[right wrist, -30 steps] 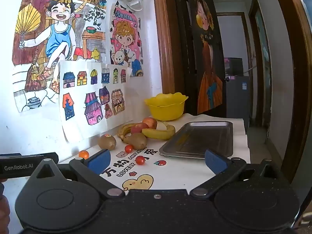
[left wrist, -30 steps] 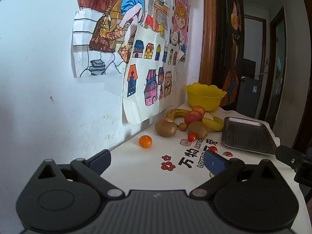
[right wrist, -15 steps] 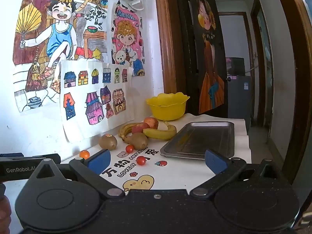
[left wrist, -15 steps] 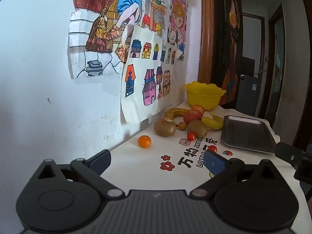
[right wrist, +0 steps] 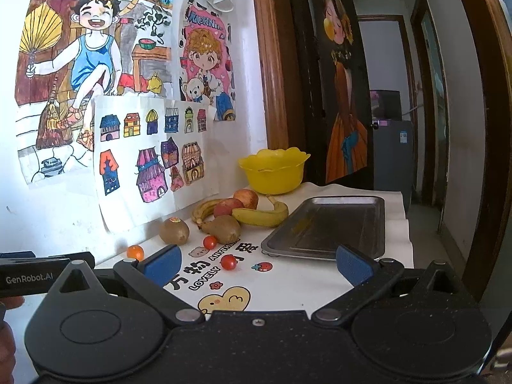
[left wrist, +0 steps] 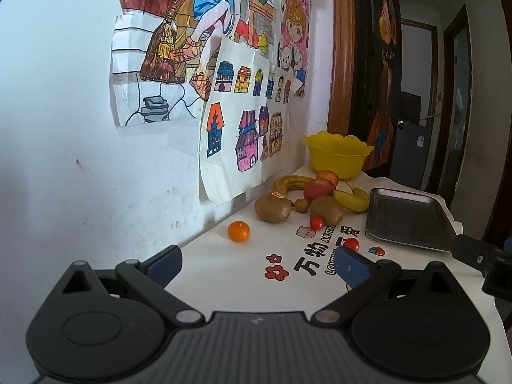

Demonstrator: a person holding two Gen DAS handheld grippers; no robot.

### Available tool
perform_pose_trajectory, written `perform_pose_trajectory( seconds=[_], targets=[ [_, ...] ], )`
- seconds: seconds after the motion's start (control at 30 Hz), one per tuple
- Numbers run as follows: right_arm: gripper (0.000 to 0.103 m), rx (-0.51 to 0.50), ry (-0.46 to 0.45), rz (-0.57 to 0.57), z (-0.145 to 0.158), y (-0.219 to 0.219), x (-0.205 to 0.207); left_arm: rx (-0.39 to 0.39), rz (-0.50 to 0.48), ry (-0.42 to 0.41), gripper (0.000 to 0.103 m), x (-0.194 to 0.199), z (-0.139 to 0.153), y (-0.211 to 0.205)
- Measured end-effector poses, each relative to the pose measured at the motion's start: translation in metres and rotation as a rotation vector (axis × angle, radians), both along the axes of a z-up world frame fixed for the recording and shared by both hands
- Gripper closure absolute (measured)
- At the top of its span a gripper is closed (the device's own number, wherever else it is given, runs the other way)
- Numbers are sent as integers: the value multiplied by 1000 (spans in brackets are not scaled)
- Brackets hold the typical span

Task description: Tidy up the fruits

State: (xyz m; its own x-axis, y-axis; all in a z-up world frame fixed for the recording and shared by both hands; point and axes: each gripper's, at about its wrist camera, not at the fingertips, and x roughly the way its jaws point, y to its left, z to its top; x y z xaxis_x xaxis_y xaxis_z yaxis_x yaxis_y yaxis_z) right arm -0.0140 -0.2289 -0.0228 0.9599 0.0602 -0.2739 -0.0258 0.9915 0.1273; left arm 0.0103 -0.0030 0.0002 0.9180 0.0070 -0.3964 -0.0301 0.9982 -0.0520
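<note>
Left gripper: blue-padded fingers spread wide, nothing between them, held above the white printed tablecloth.
Right gripper: blue-padded fingers likewise spread wide and bare.
Small round orange tangerine: alone near the wall, just ahead of the left gripper.
Two small red cherry tomatoes: on the cloth's printed lettering, apart from each other.
Two brown fuzzy kiwis: behind the tomatoes; the left one bears a sticker.
Two red apples and two yellow curved bananas: clustered behind the kiwis.
Yellow scalloped plastic bowl: farthest back, by the wooden door frame.
Rectangular grey metal tray: right of the fruit.
</note>
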Motion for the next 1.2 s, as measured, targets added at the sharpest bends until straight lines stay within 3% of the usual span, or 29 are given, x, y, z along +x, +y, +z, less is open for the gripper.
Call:
perform_pose_trajectory(
  seconds=[1.2],
  targets=[
    [1,-10,35,-15,1,-5,2,9,5,-11,1,-2,4,-3]
  ],
)
